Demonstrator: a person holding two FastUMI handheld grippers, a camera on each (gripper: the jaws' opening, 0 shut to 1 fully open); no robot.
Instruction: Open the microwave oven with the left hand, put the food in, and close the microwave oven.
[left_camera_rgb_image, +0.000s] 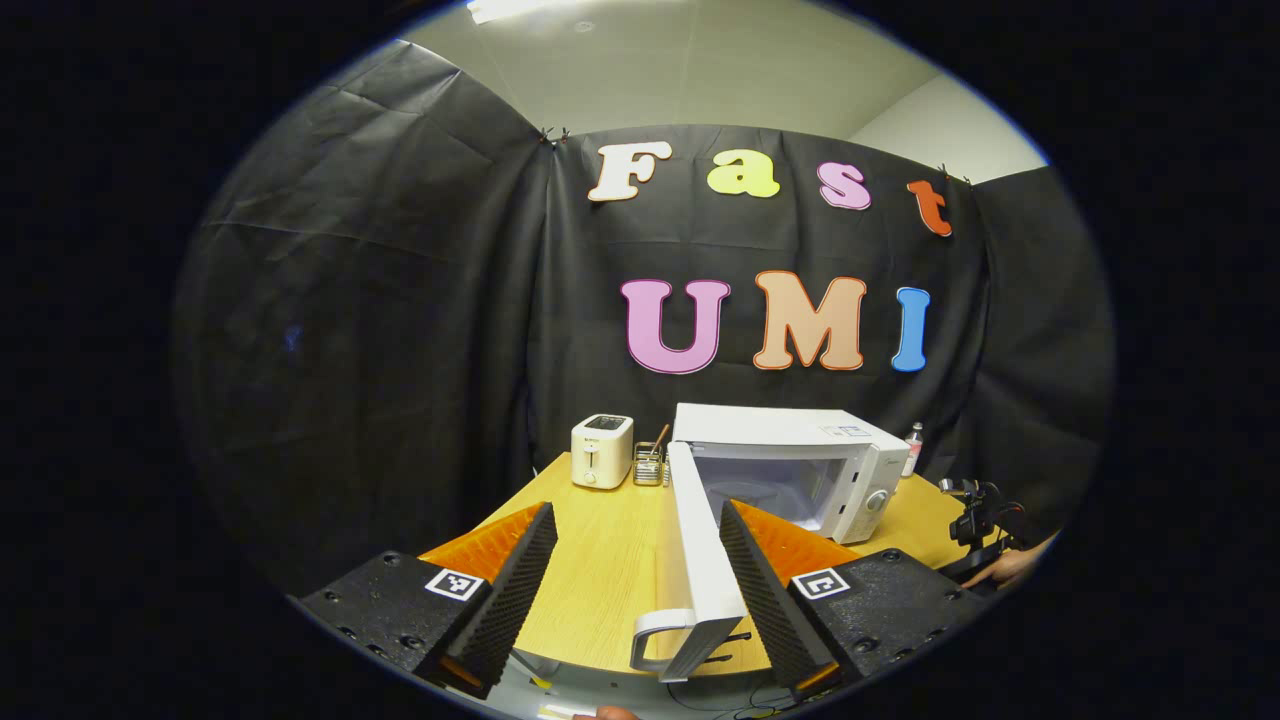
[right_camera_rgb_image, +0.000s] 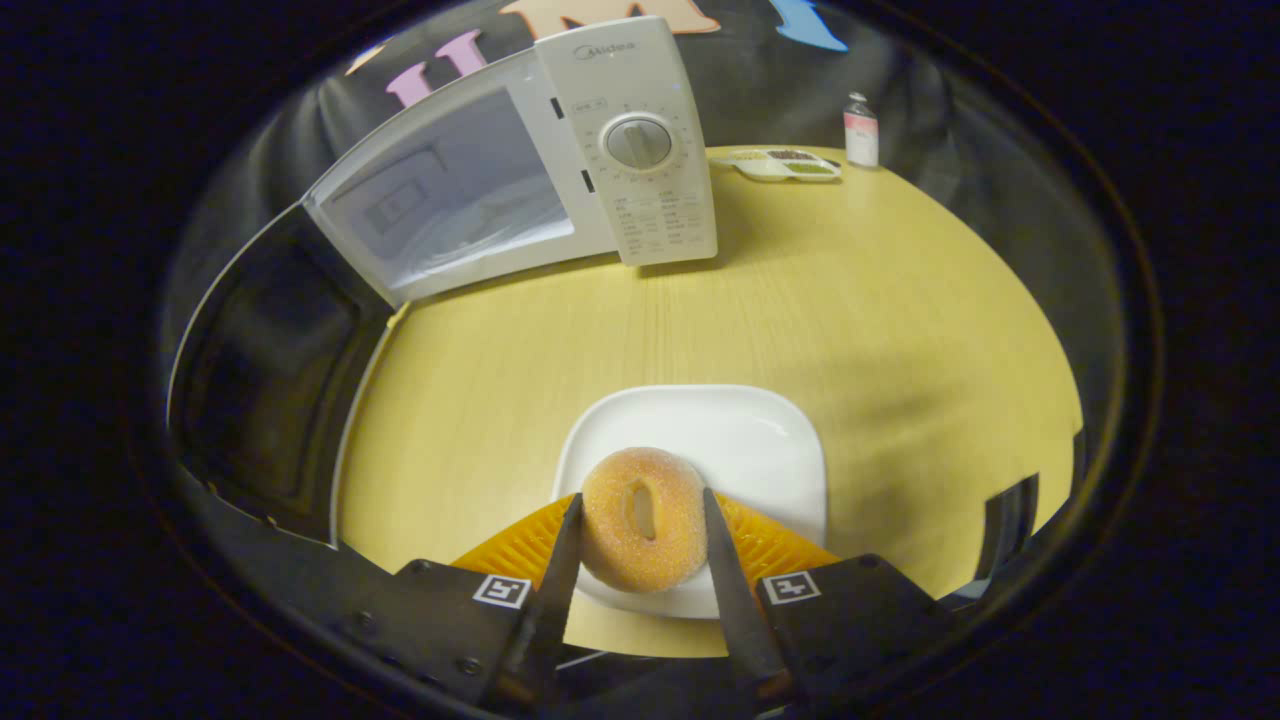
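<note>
Microwave oven (left_camera_rgb_image: 790, 470) stands at the rear of the wooden table (left_camera_rgb_image: 600, 560), just to the right of a white toaster (left_camera_rgb_image: 601, 451) and a small wire holder (left_camera_rgb_image: 649, 466) with sticks in it. Its door (left_camera_rgb_image: 700, 560) is swung fully out toward the camera, edge-on in the left gripper view, with the looped door handle (left_camera_rgb_image: 655, 640) at the near end. The cavity behind the door is exposed and pale inside. A control panel with a round dial (left_camera_rgb_image: 878, 497) occupies the right side of the oven front. A small bottle (left_camera_rgb_image: 913, 449) stands behind the oven on the right.

Left gripper (left_camera_rgb_image: 640, 575) is held in the air above the near table edge with its jaws spread wide and nothing between them. The open door runs up between the two fingers (left_camera_rgb_image: 520, 590) without visible contact. Farther off at the right edge, a hand (left_camera_rgb_image: 1010, 565) holds a dark device.

In the right gripper view, a sugared doughnut (right_camera_rgb_image: 642, 518) sits on a white square plate (right_camera_rgb_image: 740, 440) on the table, in front of the oven. Right gripper (right_camera_rgb_image: 640, 535) has one finger at each side of the doughnut, with both fingers (right_camera_rgb_image: 725, 560) pressing on its sides. The doughnut stands on edge, its hole facing the camera. A compartment tray (right_camera_rgb_image: 785, 163) and the bottle (right_camera_rgb_image: 860, 130) lie at the far table edge, to the right of the control panel.
</note>
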